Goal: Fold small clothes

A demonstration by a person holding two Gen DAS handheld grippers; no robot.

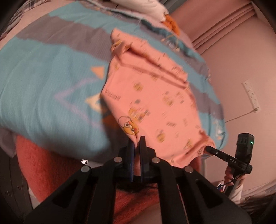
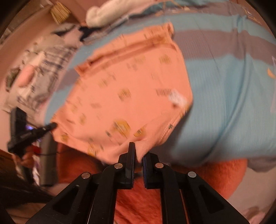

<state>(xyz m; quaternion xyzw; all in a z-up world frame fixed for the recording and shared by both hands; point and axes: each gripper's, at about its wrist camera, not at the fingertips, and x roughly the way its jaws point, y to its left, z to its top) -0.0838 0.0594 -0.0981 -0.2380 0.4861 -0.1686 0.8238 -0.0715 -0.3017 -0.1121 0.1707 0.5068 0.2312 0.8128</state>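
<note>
A small pink garment (image 1: 151, 96) with yellow cartoon prints lies spread on a blue and grey bedspread (image 1: 44, 89). My left gripper (image 1: 137, 143) is shut on the garment's near edge beside a printed cartoon face (image 1: 130, 128). My right gripper (image 2: 138, 151) is shut on the garment (image 2: 127, 89) at another near corner. In the left wrist view the right gripper (image 1: 209, 149) shows pinching the lower right corner. In the right wrist view the left gripper (image 2: 51, 126) shows at the garment's left corner. Both views are motion-blurred.
A fuzzy orange-red blanket (image 1: 43, 165) lies at the bed's near edge, also in the right wrist view (image 2: 215, 174). White bedding (image 2: 103, 13) and patterned cloth (image 2: 44, 69) sit at the far side. A wall with a power strip (image 1: 251, 94) stands to the right.
</note>
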